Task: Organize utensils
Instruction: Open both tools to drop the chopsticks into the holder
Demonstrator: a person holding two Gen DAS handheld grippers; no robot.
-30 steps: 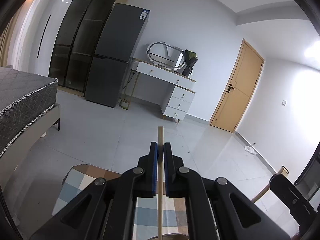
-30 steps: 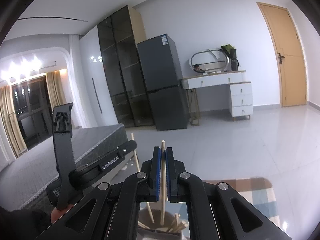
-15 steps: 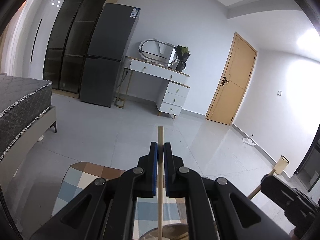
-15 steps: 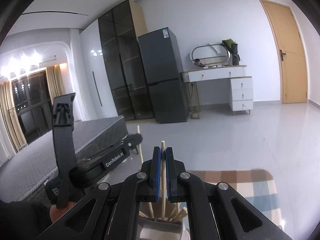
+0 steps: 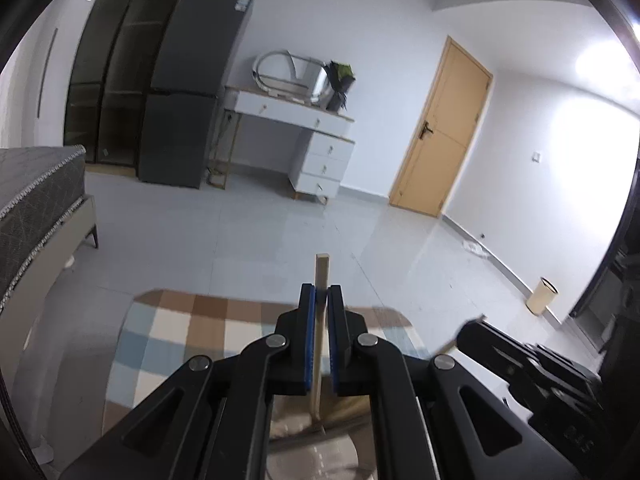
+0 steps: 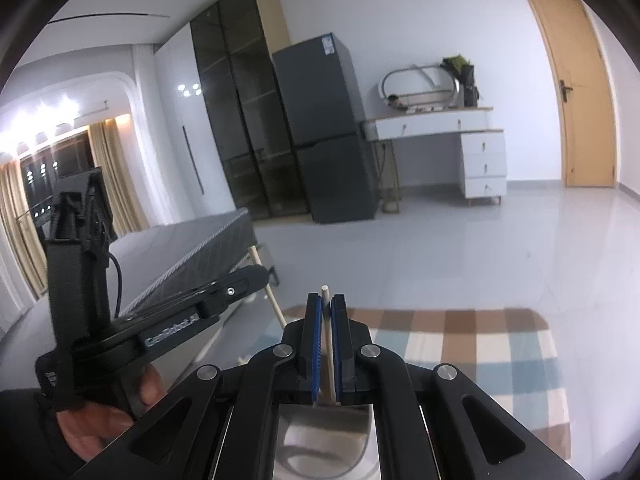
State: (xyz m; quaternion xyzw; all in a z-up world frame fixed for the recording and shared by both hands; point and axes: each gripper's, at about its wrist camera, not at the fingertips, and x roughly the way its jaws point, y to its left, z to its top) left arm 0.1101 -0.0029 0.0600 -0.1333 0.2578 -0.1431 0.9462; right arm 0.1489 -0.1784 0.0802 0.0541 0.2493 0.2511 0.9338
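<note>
Lower centre, left wrist view: the left gripper (image 5: pixel 321 294), black arms with blue ribbed pads, is seen clamped shut on a wooden chopstick (image 5: pixel 321 268).
Left stick: pale wood, square-cut tip, held near upright; its top pokes out above the pads and its shaft runs down between them.
Lower centre, right wrist view: the right gripper (image 6: pixel 327 302) is likewise closed tight on a second chopstick (image 6: pixel 325 294).
Right stick: whitish, rounded tip, slightly tilted; its lower end is lost behind the pads.
Below the right pads: a pale, smooth, round-rimmed holder (image 6: pixel 320 440) is seen, blurred; its contents cannot be made out.
Bottom of left view: a blurred pale rim is seen; what it is cannot be told.
Left of right view: the left tool is seen side-on, gripped by a hand (image 6: pixel 100 420) in a dark sleeve, its stick angled across it.
Lower right of left view: the right tool is seen as a black, blurred shape.
Floor: glossy grey tiles, with a checked rug (image 6: pixel 480 344) in brown, cream and pale blue squares.
Background: dark matte fridge (image 5: pixel 192 88), white drawer desk (image 5: pixel 316 140), tan door (image 5: pixel 444 128), quilted grey mattress (image 5: pixel 36 192).
</note>
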